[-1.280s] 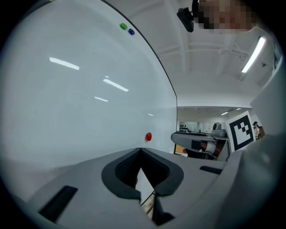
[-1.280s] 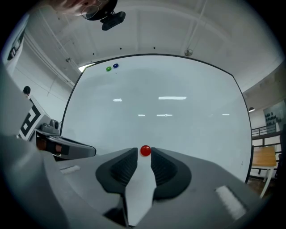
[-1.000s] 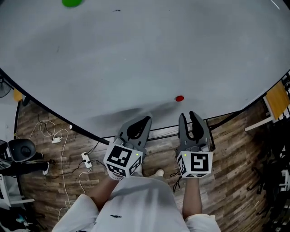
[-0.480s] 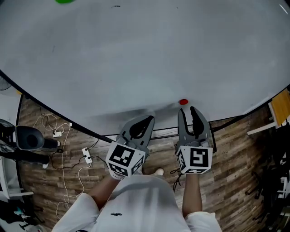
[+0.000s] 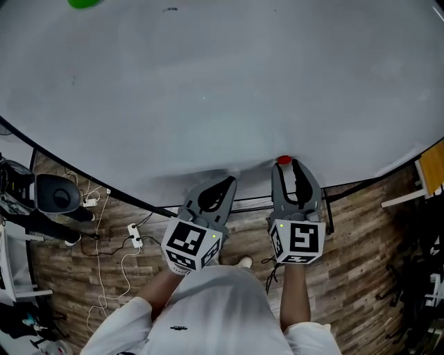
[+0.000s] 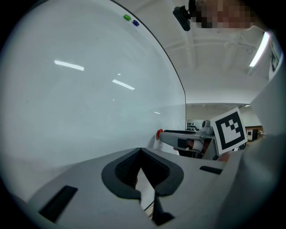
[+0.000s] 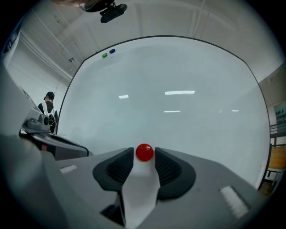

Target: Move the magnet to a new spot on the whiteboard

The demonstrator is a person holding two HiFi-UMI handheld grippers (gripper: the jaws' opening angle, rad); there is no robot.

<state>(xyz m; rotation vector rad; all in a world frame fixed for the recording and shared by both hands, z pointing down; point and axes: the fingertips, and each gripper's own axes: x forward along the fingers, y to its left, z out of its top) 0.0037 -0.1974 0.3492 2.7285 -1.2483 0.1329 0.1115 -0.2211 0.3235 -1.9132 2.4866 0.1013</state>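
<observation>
A small red magnet sticks low on the whiteboard. My right gripper points straight at the board, and its jaws have just been opening. In the right gripper view the magnet sits between the two fingertips of the right gripper, with a slim gap on each side. My left gripper hangs beside it to the left, its tips together and nothing in them. The left gripper view shows the left gripper shut, with the magnet and the right gripper off to its right.
A green magnet sits at the board's far top left, and a blue one is beside it. Cables and a power strip lie on the wooden floor below the board. A black device stands at the left.
The right gripper has moved up to the board and its jaws have spread; the red magnet, earlier ahead of the tips, now lies between them. The left gripper has stayed put.
</observation>
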